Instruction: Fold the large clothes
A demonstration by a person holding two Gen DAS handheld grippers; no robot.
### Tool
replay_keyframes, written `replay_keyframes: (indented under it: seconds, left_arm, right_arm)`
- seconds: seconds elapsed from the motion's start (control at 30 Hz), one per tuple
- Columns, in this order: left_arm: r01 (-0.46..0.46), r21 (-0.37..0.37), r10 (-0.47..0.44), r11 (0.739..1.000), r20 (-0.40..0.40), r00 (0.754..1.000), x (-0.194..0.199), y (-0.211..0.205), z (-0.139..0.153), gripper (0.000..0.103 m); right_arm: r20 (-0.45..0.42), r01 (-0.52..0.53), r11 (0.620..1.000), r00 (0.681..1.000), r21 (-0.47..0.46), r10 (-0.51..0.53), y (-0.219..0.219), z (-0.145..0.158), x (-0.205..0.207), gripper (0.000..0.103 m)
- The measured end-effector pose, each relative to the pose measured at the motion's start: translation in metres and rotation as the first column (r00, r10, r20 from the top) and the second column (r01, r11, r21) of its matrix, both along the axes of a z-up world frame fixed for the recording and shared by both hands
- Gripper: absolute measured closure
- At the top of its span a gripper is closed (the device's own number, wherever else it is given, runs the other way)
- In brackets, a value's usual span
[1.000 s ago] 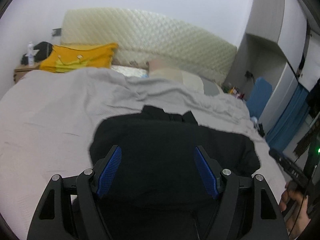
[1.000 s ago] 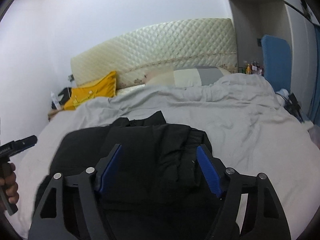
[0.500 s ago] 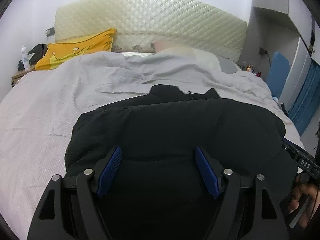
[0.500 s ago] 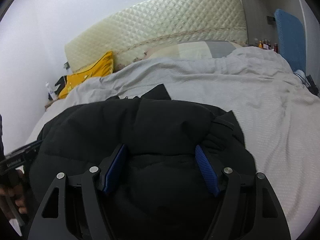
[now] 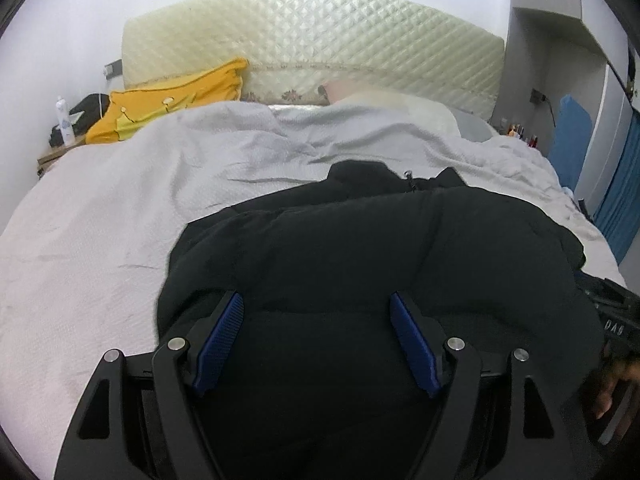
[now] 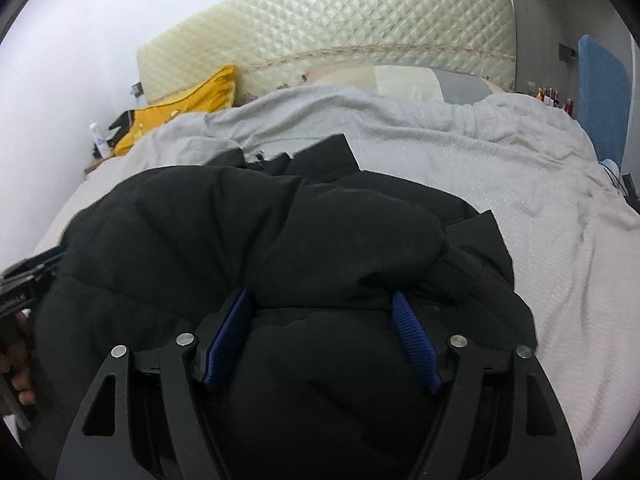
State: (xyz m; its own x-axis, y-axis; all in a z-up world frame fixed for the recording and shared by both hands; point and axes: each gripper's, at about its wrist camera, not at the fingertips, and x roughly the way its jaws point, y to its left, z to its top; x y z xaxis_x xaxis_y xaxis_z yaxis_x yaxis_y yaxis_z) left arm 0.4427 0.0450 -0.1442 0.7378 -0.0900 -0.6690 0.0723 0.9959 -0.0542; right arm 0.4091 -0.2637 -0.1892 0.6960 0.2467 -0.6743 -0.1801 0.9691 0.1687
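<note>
Left edge of the scene: yellow cushion (image 5: 172, 100) against the quilted headboard (image 5: 320, 40), well apart from the work.

Centre: black padded jacket (image 5: 380, 248) lies bunched on the grey bed cover (image 5: 120, 220), near edge toward us, collar (image 5: 360, 176) at the far side. It looks already doubled over itself, though the layers are hard to separate in this dark cloth.

Left hand-held gripper (image 5: 316, 344) – jaws spread wide, released. The jacket's bulk swells between and below the blue pads (image 5: 218, 344), but we see no pinch.

Right hand-held gripper (image 6: 320, 344) – the same: wide apart, nothing clamped, and a fold of the jacket laps over the left pad's tip.

Handling, as we judge it: soft, puffy and springy, light for its size, with a smooth shell likely to slip. A thin pinch of shell alone would probably slide or drag only one layer, so we would take a deep bite through a quilted seam or the hem, one gripper toward each side. The padding will likely spring back unless pressed flat.
</note>
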Motion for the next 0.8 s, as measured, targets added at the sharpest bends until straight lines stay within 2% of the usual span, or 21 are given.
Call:
replay_keyframes:
  seconds: [0.07,0.13,0.23,0.3,0.4,0.57,0.6,0.7,0.77,0.8]
  left_arm:
    - [0.004,0.003,-0.004,1.000,0.019,1.000,-0.021,0.006,0.009,0.027]
    - [0.015,0.031,-0.017,0.999,0.038,0.999,-0.044,0.013,0.019,0.027]
    - [0.008,0.066,-0.011,0.998,0.036,0.999,-0.070,0.030,0.018,0.027]
    - [-0.025,0.059,0.024,0.998,0.023,0.999,-0.082,0.046,0.011,0.027]
    - [-0.039,0.094,0.044,0.995,-0.052,0.998,-0.085,0.058,0.000,0.027]
    - [-0.099,0.124,0.111,0.987,-0.092,0.990,-0.087,0.071,-0.020,0.027]
    - [-0.100,0.125,0.114,0.987,-0.111,0.987,-0.084,0.071,-0.025,0.027]
    - [-0.113,0.167,0.136,0.979,-0.135,0.981,-0.079,0.068,-0.038,0.027]
    - [-0.114,0.177,0.140,0.978,-0.143,0.980,-0.075,0.067,-0.045,0.027]
    - [-0.117,0.181,0.143,0.976,-0.139,0.980,-0.073,0.067,-0.047,0.027]
  right_arm:
    - [0.027,-0.028,0.999,0.999,0.036,0.027,-0.008,0.013,-0.018,0.031]
    - [0.050,-0.036,0.999,0.998,0.033,0.035,-0.017,0.025,-0.041,0.031]
    - [0.044,-0.039,0.999,0.998,-0.023,0.040,-0.027,0.032,-0.069,0.031]
    - [0.034,-0.031,0.997,0.999,-0.067,0.034,-0.036,0.030,-0.085,0.031]
    - [0.025,-0.031,0.993,0.999,-0.116,0.034,-0.047,0.022,-0.100,0.029]
    - [-0.038,-0.009,0.990,0.999,-0.143,0.004,-0.061,0.002,-0.103,0.019]
    - [-0.081,0.013,0.990,0.996,-0.143,-0.025,-0.065,-0.005,-0.098,0.019]
    - [-0.101,0.031,0.989,0.994,-0.144,-0.046,-0.073,-0.015,-0.095,0.018]
    - [-0.102,0.019,0.982,0.994,-0.190,-0.039,-0.069,-0.022,-0.093,0.015]
    - [-0.106,0.006,0.975,0.994,-0.223,-0.030,-0.065,-0.025,-0.093,0.010]
